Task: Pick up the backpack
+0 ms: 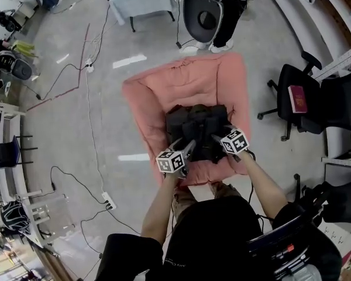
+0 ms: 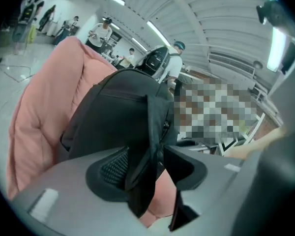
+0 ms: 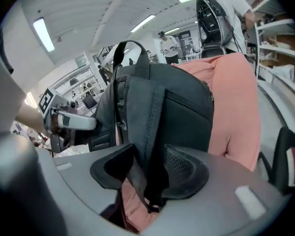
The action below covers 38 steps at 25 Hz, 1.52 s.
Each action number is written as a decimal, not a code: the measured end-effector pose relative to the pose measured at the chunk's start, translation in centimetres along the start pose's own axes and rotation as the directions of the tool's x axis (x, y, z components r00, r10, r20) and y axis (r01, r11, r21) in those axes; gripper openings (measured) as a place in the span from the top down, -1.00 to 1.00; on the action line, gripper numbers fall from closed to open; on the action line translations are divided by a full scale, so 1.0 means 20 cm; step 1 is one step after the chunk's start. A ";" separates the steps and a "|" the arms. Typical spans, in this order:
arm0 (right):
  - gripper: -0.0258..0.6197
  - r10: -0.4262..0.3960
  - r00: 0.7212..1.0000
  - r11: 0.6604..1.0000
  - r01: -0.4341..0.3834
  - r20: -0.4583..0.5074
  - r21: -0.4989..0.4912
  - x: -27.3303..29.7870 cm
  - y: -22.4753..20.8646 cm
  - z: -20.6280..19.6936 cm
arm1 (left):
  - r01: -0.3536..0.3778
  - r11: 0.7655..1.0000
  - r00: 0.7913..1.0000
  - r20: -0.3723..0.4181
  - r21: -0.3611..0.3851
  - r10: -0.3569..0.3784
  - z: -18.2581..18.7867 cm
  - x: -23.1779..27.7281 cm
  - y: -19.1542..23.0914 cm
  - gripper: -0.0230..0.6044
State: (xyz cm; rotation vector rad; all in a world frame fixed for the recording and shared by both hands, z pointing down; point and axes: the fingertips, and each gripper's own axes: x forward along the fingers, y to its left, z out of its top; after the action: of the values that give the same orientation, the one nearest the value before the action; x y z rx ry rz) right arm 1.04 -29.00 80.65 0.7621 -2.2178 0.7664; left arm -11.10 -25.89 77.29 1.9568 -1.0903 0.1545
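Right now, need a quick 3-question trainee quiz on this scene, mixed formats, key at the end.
1. True or false: the backpack lies on the bare floor.
2. What stands between the jaws of the right gripper? A) a backpack strap B) a cable C) nothing
3. Short answer: what lies on the seat of the black office chair at the right of the head view?

Key
1. False. It sits on the pink armchair.
2. A. The strap hangs between the jaws, which stand apart.
3. A dark red book.
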 end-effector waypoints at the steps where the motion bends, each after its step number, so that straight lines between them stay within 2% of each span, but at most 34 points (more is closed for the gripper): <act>1: 0.31 0.029 1.000 0.999 -0.030 0.008 0.026 0.02 0.01 0.00 | 0.003 1.000 1.000 0.018 -0.027 -0.002 0.00 0.02 0.00 0.29; 3: 0.56 0.139 0.989 0.984 -0.143 0.049 0.108 0.03 0.08 0.00 | 0.009 0.999 0.999 0.046 -0.054 -0.006 0.00 0.05 -0.02 0.29; 4: 0.55 0.210 0.974 0.961 -0.222 0.089 0.165 0.02 0.12 0.01 | 0.009 0.998 0.998 0.054 -0.058 -0.006 0.00 0.07 -0.03 0.29; 6: 0.56 0.337 0.921 0.889 -0.380 0.197 0.255 -0.06 0.19 0.03 | 0.016 0.998 0.998 0.067 -0.061 -0.012 0.00 0.11 -0.06 0.34; 8: 0.56 0.404 0.868 0.837 -0.478 0.289 0.266 -0.15 0.25 0.07 | 0.039 0.997 0.996 0.081 -0.060 -0.034 0.00 0.11 -0.09 0.62; 10: 0.51 0.429 0.836 0.823 -0.518 0.342 0.233 -0.23 0.27 0.11 | 0.078 0.995 0.994 0.086 -0.062 -0.073 0.01 0.10 -0.15 0.79; 13: 0.43 0.449 0.819 0.832 -0.529 0.357 0.167 -0.29 0.28 0.13 | 0.162 0.984 0.982 0.109 -0.077 -0.153 0.04 0.03 -0.27 0.82; 15: 0.36 0.466 0.810 0.826 -0.543 0.356 0.154 -0.29 0.29 0.12 | 0.221 0.970 0.969 0.136 -0.103 -0.207 0.07 -0.03 -0.34 0.82; 17: 0.47 0.468 0.801 0.812 -0.556 0.373 0.175 -0.28 0.29 0.10 | 0.292 0.944 0.950 0.162 -0.155 -0.267 0.10 -0.10 -0.40 0.82; 18: 0.48 0.466 0.798 0.807 -0.561 0.383 0.187 -0.27 0.31 0.09 | 0.336 0.922 0.936 0.176 -0.193 -0.304 0.11 -0.13 -0.43 0.81; 20: 0.43 0.471 0.789 0.796 -0.573 0.393 0.196 -0.23 0.37 0.10 | 0.434 0.855 0.898 0.208 -0.283 -0.387 0.13 -0.19 -0.47 0.81; 22: 0.71 0.483 0.781 0.789 -0.584 0.395 0.189 -0.19 0.45 0.14 | 0.500 0.795 0.865 0.241 -0.345 -0.439 0.15 -0.27 -0.47 0.81; 23: 0.77 0.490 0.777 0.786 -0.590 0.394 0.186 -0.17 0.47 0.16 | 0.529 0.766 0.848 0.267 -0.365 -0.458 0.17 -0.31 -0.48 0.81; 24: 0.74 0.495 0.775 0.783 -0.594 0.392 0.186 -0.17 0.49 0.16 | 0.562 0.731 0.827 0.305 -0.388 -0.473 0.18 -0.33 -0.49 0.81; 27: 0.40 0.459 0.793 0.785 -0.573 0.401 0.234 -0.14 0.48 0.17 | 0.656 0.608 0.752 0.448 -0.447 -0.483 0.22 -0.36 -0.53 0.81; 28: 0.40 0.439 0.798 0.780 -0.567 0.413 0.264 -0.11 0.46 0.19 | 0.678 0.583 0.731 0.490 -0.447 -0.475 0.24 -0.36 -0.53 0.76; 29: 0.56 0.429 0.798 0.772 -0.567 0.423 0.287 -0.09 0.45 0.21 | 0.691 0.573 0.716 0.525 -0.440 -0.461 0.26 -0.35 -0.53 0.69; 30: 0.77 0.434 0.793 0.763 -0.576 0.428 0.294 -0.09 0.44 0.22 | 0.694 0.576 0.709 0.550 -0.432 -0.441 0.27 -0.33 -0.53 0.67; 31: 0.79 0.456 0.780 0.751 -0.596 0.428 0.286 -0.11 0.45 0.22 | 0.685 0.592 0.711 0.566 -0.423 -0.418 0.27 -0.32 -0.53 0.67; 32: 0.79 0.491 0.759 0.732 -0.626 0.429 0.270 -0.15 0.47 0.22 | 0.669 0.619 0.718 0.572 -0.411 -0.396 0.26 -0.31 -0.52 0.67; 34: 0.79 0.568 0.698 0.677 -0.697 0.436 0.234 -0.26 0.53 0.23 | 0.626 0.683 0.742 0.556 -0.376 -0.375 0.25 -0.31 -0.49 0.68; 35: 0.78 0.600 0.669 0.651 -0.727 0.437 0.218 -0.31 0.55 0.23 | 0.608 0.708 0.756 0.535 -0.360 -0.377 0.24 -0.31 -0.49 0.68; 36: 0.77 0.629 0.647 0.631 -0.749 0.432 0.203 -0.36 0.57 0.23 | 0.593 0.726 0.770 0.508 -0.348 -0.386 0.24 -0.30 -0.49 0.70; 38: 0.76 0.674 0.620 0.608 -0.774 0.402 0.176 -0.43 0.60 0.20 | 0.574 0.751 0.792 0.454 -0.328 -0.407 0.24 -0.26 -0.53 0.71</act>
State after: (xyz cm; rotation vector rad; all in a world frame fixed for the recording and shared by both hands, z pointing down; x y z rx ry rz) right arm -3.54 -21.24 68.20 0.0309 -2.7361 1.5563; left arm -7.85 -23.56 65.26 1.7986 -0.6825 -0.7231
